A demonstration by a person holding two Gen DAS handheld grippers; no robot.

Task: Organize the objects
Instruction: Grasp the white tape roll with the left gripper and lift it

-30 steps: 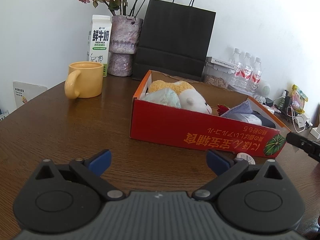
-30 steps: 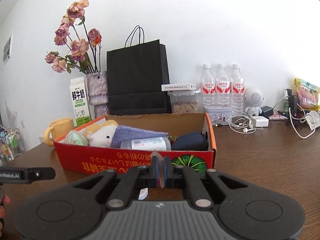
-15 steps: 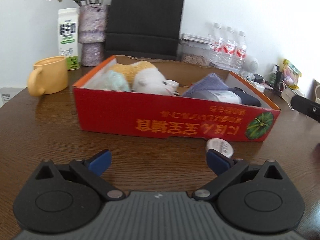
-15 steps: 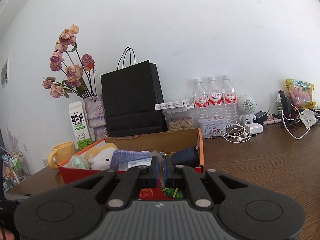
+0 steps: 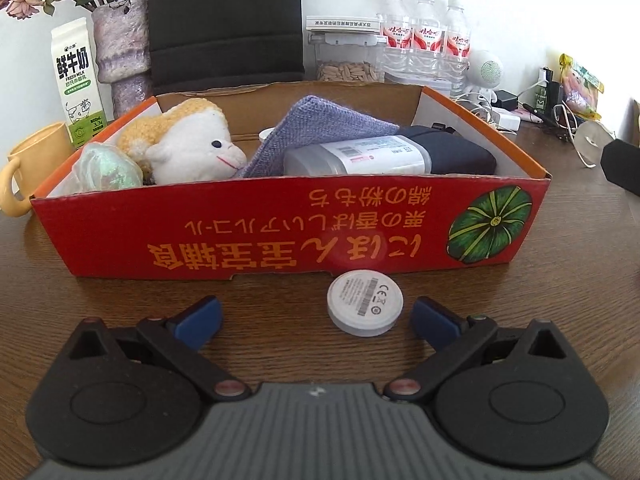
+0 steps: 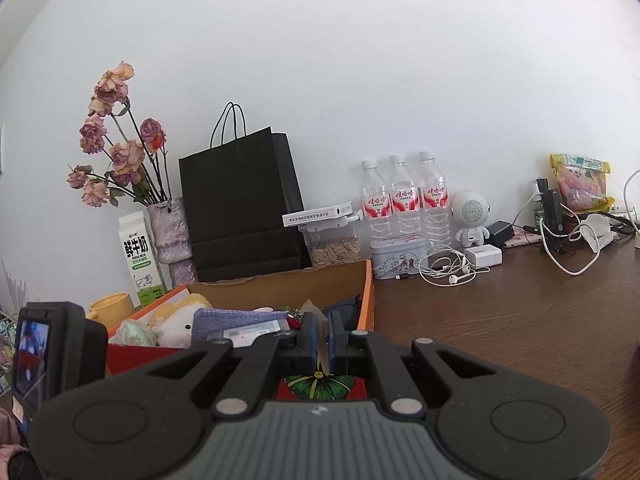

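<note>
While the left gripper (image 5: 316, 316) hangs low over the wooden table (image 5: 48, 264) with its blue pads spread wide and nothing between them, a yellow mug (image 5: 30, 160) stands at the far left, touching the left end of the red cardboard box (image 5: 280, 236). Behind the mug is a milk carton (image 5: 77, 84), then a mottled vase (image 5: 123, 48) of dried roses and a black paper bag (image 5: 224, 20) against the wall. Inside the box, from left to right, lie a pale crinkled packet (image 5: 106, 168), a white and yellow plush toy (image 5: 192, 148), a purple knitted cloth (image 5: 316, 120), a clear labelled bottle (image 5: 356, 158) on its side and a dark blue pouch (image 5: 456, 152). On the table just in front of the box, nearer the gripper's right pad than its left, sits a small white round disc (image 5: 365, 307), flat, its printed face up, touching neither pad. Far right at the wall stand three water bottles (image 5: 426, 36), a white robot-shaped speaker (image 5: 486, 70) and tangled cables (image 5: 560, 120).

In the right wrist view the right gripper (image 6: 320, 340) is held above the box's right end, its pads pinched on a thin tan paper-like piece (image 6: 319, 326); what that piece is cannot be told.
</note>
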